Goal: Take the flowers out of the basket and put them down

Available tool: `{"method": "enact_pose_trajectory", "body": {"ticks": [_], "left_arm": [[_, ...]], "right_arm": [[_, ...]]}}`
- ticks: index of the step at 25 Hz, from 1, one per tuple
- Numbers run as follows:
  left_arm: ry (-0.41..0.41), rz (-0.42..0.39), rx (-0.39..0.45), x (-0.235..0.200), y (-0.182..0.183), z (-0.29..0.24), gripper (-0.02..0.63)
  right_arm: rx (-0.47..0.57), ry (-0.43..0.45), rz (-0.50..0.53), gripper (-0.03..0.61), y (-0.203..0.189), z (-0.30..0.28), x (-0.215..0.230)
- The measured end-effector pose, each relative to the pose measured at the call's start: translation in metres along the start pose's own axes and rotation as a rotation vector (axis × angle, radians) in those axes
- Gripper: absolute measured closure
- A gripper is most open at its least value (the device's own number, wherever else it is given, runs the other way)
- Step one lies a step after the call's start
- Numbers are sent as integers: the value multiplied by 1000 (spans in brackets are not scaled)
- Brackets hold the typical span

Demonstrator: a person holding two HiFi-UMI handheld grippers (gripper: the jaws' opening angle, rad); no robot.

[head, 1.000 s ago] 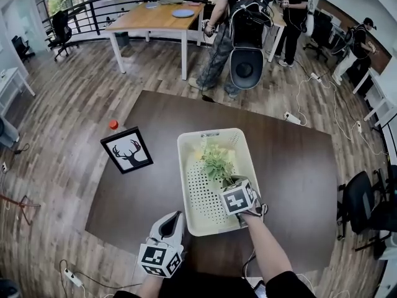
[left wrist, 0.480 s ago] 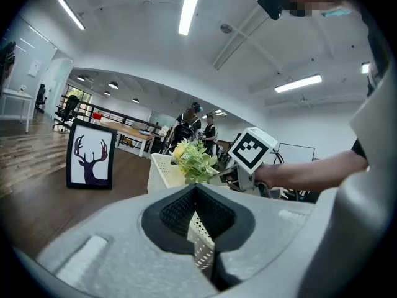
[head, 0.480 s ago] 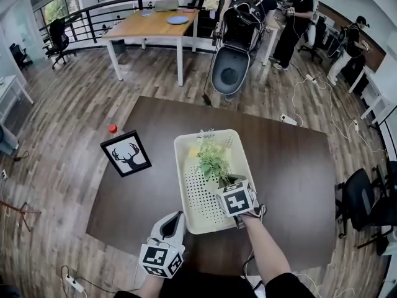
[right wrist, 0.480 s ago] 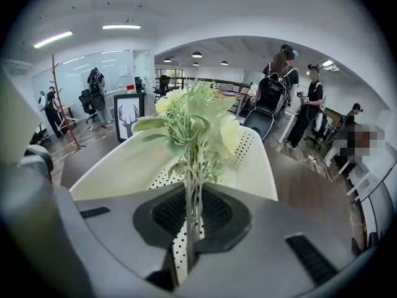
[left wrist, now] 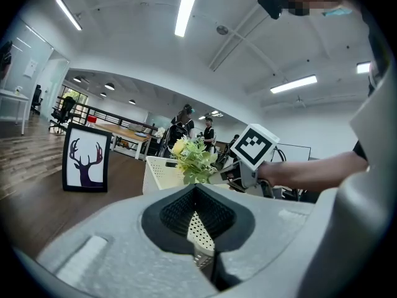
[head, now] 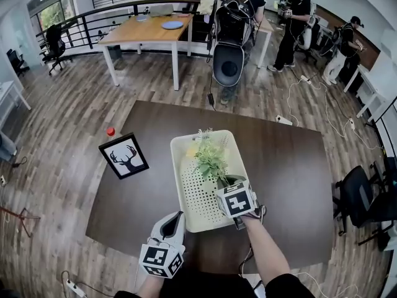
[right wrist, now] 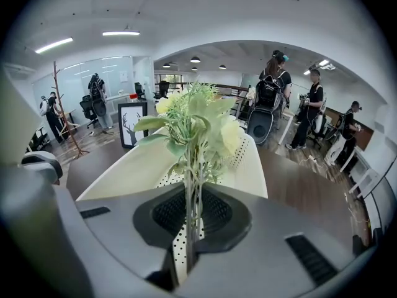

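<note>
right gripper view looks straight up a bunch of artificial flowers (right wrist: 198,129): my right gripper (right wrist: 188,241) is clenched on the thin green stems, which run down into the slit between its 2 jaws, with pale yellow blooms and green leaves spreading above. behind the stems lies the cream basket (right wrist: 124,166), its dotted floor showing under the bunch. in the head view the bunch hangs over the middle of the basket, leaning toward its far end, and my right gripper sits over the basket's near right part. from the left gripper view the blooms and leaves stand above the basket's rim, stems slanting down to the right gripper. my left gripper (left wrist: 197,231) is closed too: a strip of perforated white plastic is pinched in the narrow gap between its jaws, and the head view puts its tip at the basket's near left corner, so it grips the basket there. the basket sits on a dark brown table (head: 285,166). left of it a framed deer picture (head: 124,156) stands propped up, and 1 small red thing (head: 110,131) lies just beyond the frame. people (head: 298,17) stand well back on the wooden floor (head: 62,185).
</note>
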State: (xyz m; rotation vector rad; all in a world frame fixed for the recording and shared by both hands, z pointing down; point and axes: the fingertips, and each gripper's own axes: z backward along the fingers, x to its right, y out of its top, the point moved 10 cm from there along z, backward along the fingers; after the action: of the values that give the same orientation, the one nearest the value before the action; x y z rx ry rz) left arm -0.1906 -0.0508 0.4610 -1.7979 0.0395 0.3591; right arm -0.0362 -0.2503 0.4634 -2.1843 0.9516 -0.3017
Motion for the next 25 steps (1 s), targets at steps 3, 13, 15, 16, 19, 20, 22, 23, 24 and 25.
{"method": "enact_pose_trajectory", "body": {"ticks": [3, 13, 15, 16, 19, 20, 22, 23, 24, 25], "left_arm": [[-10, -3, 5, 3, 0, 1, 611], [-31, -4, 9, 10, 1, 7, 609], [-35, -5, 10, 12, 0, 7, 611], [-38, -7, 11, 13, 0, 7, 611], [-45, -13, 12, 16, 0, 7, 609], [-47, -14, 14, 17, 0, 7, 611], [-48, -15, 16, 19, 0, 8, 610], [-48, -15, 16, 20, 0, 9, 611], [-48, -14, 16, 21, 0, 10, 611], [-48, -14, 16, 23, 0, 10, 611]], "right_arm": [[12, 0, -19, 546, -2, 6, -1], [65, -10, -58, 546, -3, 31, -1], [68, -17, -60, 546, -5, 34, 1], [70, -19, -64, 546, -6, 36, 2], [79, -29, -73, 546, -10, 41, 5], [84, -32, -76, 546, -10, 44, 6], [93, -35, -81, 546, -11, 50, 8], [96, -37, -83, 546, -12, 53, 8], [99, -41, -83, 546, -12, 55, 9], [102, -45, -82, 546, -13, 58, 9]]}}
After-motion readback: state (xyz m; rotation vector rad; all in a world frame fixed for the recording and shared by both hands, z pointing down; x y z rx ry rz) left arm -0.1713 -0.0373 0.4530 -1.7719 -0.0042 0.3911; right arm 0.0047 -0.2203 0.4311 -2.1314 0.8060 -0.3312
